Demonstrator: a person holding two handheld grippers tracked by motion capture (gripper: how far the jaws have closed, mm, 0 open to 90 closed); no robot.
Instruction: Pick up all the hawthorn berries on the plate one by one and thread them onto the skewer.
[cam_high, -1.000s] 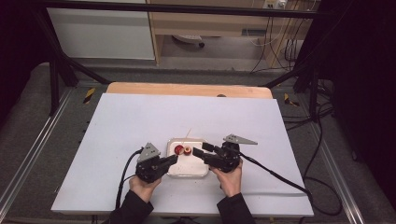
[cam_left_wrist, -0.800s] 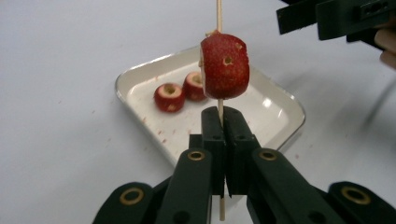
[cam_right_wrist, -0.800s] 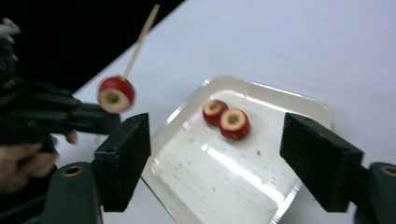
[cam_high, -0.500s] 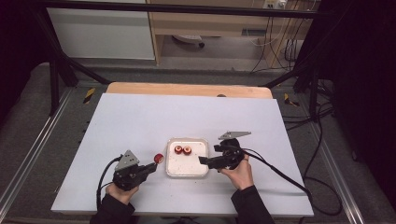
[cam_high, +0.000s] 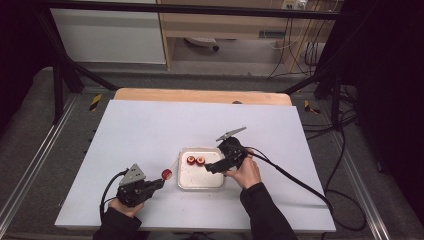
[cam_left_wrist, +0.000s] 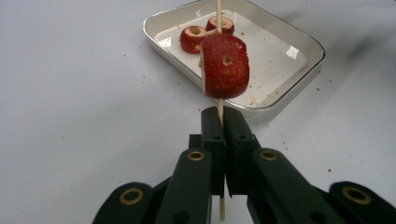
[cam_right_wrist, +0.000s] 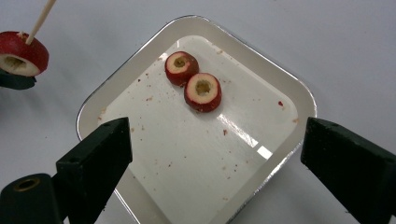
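Skewer (cam_left_wrist: 218, 109) is sitting clamped in the left gripper (cam_left_wrist: 223, 123), carrying one red fruit slice (cam_left_wrist: 225, 65). Right gripper (cam_right_wrist: 215, 154) is hanging wide open over the tray (cam_right_wrist: 299, 100) at frame centre.

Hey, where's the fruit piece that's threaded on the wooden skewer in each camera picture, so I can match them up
High view: the skewered fruit piece sits left of the white tray, just ahead of the left gripper.
Left gripper view: upper centre, on the skewer above the shut jaws.
Right gripper view: top left corner.
Shared landmark: the tray holding two cored fruit pieces.
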